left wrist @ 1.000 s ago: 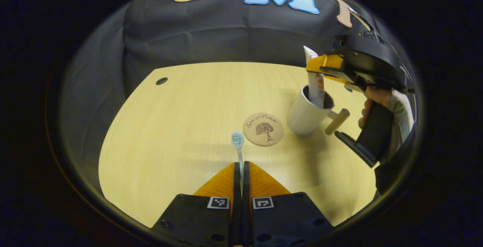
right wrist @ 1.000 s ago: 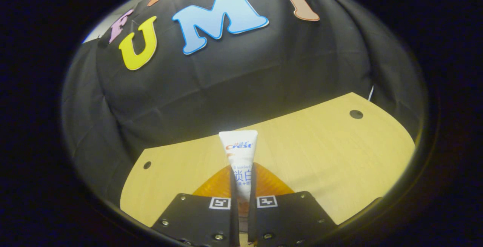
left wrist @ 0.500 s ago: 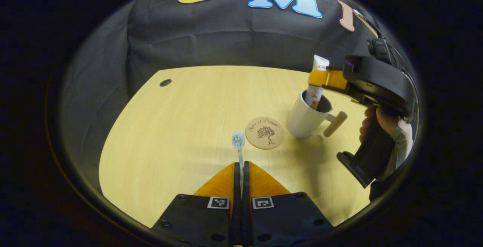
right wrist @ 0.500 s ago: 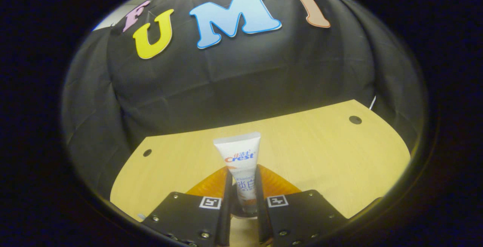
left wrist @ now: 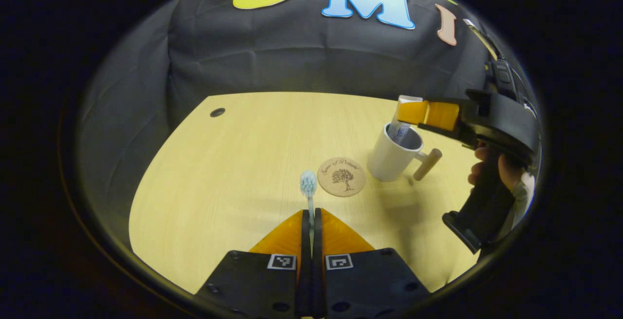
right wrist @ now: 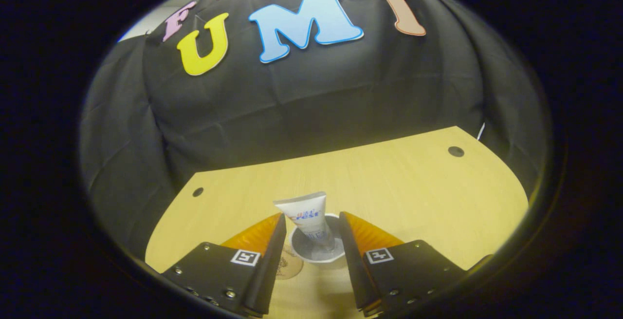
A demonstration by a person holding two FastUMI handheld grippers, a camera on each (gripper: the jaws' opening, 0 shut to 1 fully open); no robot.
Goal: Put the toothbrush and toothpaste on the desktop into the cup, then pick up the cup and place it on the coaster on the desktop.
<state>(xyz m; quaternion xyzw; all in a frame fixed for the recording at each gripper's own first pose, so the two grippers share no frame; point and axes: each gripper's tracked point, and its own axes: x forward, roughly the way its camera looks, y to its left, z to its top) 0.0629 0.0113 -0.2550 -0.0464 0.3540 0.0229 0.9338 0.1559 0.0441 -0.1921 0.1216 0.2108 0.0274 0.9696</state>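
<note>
In the left gripper view, the toothbrush (left wrist: 308, 193) is pinched between the pressed-together fingers of the left gripper (left wrist: 311, 219), bristles pointing toward 12 o'clock. The coaster (left wrist: 341, 177) lies on the desktop (left wrist: 233, 163) just beyond, with the cup (left wrist: 392, 153) at its 2 o'clock, its wooden handle turned toward the hand (left wrist: 496, 170). In the right gripper view, the right gripper (right wrist: 309, 224) is spread wide above the cup (right wrist: 316, 246), where the toothpaste (right wrist: 307, 216) stands, touched by neither finger.
</note>
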